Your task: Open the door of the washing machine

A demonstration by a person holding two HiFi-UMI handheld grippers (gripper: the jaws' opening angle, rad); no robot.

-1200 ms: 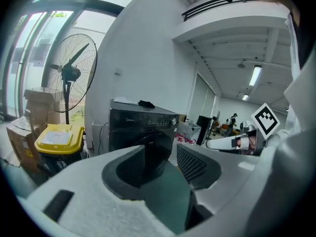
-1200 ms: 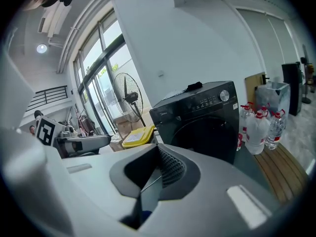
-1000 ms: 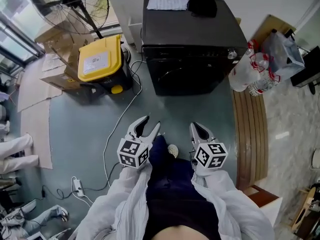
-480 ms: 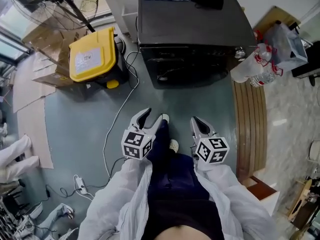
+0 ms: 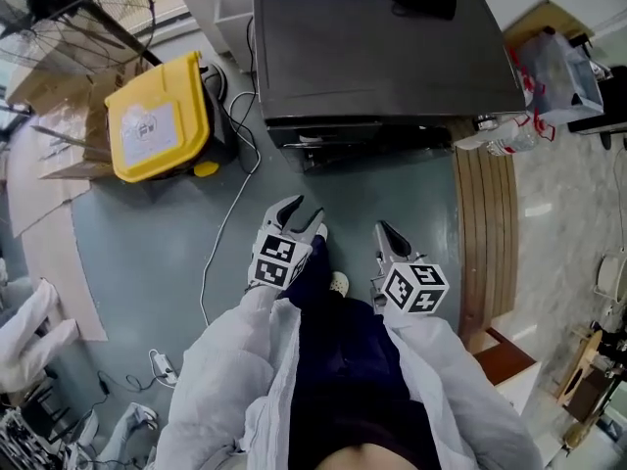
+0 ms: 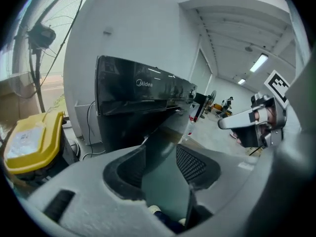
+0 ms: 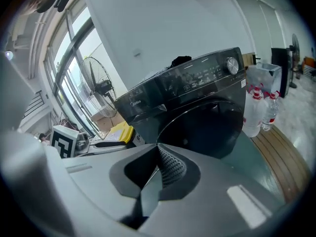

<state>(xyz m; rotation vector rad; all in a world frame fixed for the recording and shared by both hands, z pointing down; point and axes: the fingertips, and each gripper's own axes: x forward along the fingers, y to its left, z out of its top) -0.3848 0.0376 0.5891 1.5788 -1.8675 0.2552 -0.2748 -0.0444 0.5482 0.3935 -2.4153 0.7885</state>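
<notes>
Washing machine [image 5: 382,67], door [image 7: 205,127] closed, nearer than a second ago.
Left hand-held gripper [image 5: 300,213] spread, empty; right hand-held gripper [image 5: 389,235] pinched together, empty; door ahead of both, untouched: approach likely under way.

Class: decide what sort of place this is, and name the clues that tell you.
Probably a workshop or test space, not a home laundry: a washer stands beside a fan, a yellow bin and cardboard.
</notes>
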